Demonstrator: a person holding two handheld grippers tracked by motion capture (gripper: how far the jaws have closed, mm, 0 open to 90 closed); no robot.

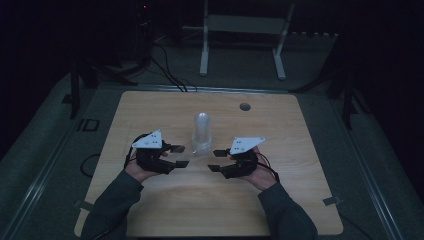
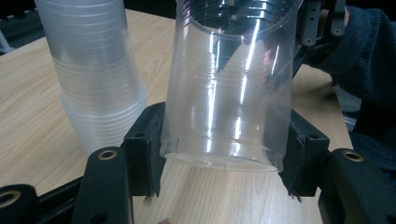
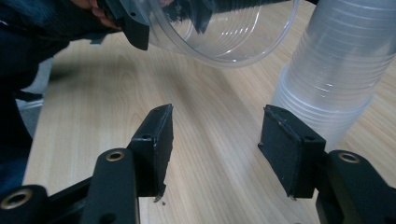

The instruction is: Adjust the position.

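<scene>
My left gripper (image 2: 224, 154) is shut on a single clear plastic cup (image 2: 229, 84), its pads pressing both sides near the cup's base. The cup lies tilted, with its mouth toward my right gripper (image 3: 215, 149); that gripper's jaws stand apart over bare wood with nothing between them. The cup's open rim (image 3: 229, 32) hangs just above and beyond them. A tall stack of clear cups (image 1: 202, 132) stands mouth-down mid-table, between the left gripper (image 1: 180, 156) and the right gripper (image 1: 216, 160) and a little farther back. The stack (image 2: 93, 70) is close beside the held cup.
The wooden table (image 1: 200, 210) has a round hole (image 1: 244, 106) near its far edge. A white metal frame (image 1: 245, 25) and dark cables stand on the floor behind the table. The room around is dim.
</scene>
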